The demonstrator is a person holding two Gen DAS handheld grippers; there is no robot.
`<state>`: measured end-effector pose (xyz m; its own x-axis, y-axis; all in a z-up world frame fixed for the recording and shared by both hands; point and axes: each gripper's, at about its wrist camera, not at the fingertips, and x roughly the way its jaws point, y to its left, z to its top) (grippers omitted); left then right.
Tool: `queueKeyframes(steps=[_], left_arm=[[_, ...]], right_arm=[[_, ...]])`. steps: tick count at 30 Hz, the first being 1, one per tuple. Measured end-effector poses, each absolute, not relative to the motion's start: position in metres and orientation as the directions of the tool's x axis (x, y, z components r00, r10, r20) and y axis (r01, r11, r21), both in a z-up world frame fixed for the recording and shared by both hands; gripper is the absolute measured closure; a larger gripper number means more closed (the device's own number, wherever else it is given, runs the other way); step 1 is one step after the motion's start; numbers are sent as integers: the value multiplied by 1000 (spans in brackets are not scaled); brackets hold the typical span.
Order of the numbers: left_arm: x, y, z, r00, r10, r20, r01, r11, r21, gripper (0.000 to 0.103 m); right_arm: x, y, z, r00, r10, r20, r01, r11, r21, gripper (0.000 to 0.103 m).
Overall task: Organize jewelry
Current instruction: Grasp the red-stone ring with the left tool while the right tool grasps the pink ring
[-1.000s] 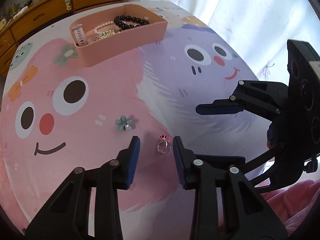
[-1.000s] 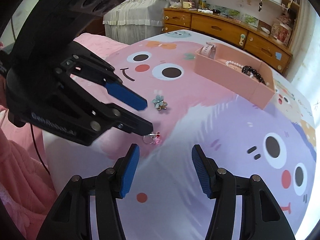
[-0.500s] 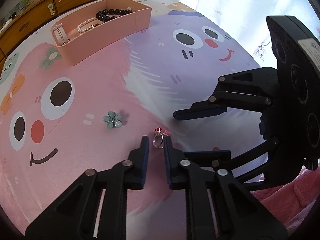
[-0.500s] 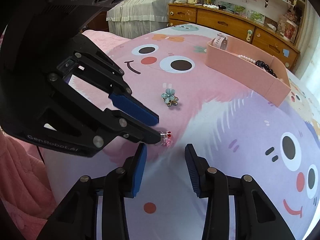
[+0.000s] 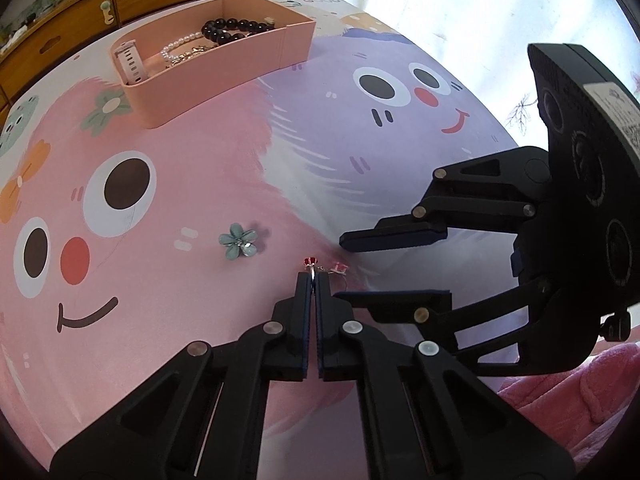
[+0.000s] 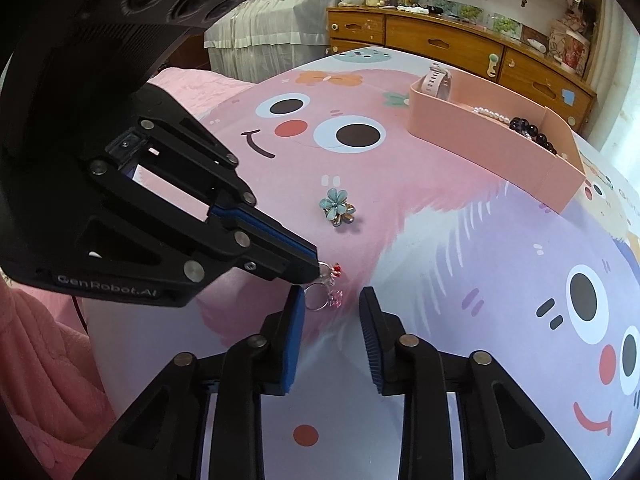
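There were two rings: one with a red stone (image 5: pixel 309 261), pinched at the tips of the left tongs (image 5: pixel 312 280), and one with a pink stone (image 6: pixel 320 300) lying on the bench (image 5: pixel 200 320). One blue flower brooch (image 5: pixel 239 240) lay on the bench. One pink tray (image 5: pixel 224 68) held one pink watch (image 5: pixel 130 62), one pearl strand (image 5: pixel 176 46) and one black bead bracelet (image 5: pixel 228 30). Two tongs were in view, left and right (image 6: pixel 331 300).
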<state>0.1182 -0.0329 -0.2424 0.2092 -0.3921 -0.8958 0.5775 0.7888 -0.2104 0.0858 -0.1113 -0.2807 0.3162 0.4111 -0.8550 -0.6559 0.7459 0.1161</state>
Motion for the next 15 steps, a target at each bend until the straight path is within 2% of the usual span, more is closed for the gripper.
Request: queueKeyframes(steps=[3,5,7,15], left_arm=[[120,-27,-242,212,-400,-892,560,797,-224,103],[122,-23,-241,216,-400,-891,550,804,-227,103],[122,-20,-241,219,-403,-889,543,807,-232,103],[122,-14,-235,235,-416,-879,533,811,-242,103]], right_arm=[[87,-112,-280,315,409,-856,-651,750,118,81],[88,-112,-280,314,409,-857,-648,752,122,90],[89,-111,-280,311,409,-858,-647,753,124,94],[93,-111,-276,312,415,-855,-611,777,154,96]])
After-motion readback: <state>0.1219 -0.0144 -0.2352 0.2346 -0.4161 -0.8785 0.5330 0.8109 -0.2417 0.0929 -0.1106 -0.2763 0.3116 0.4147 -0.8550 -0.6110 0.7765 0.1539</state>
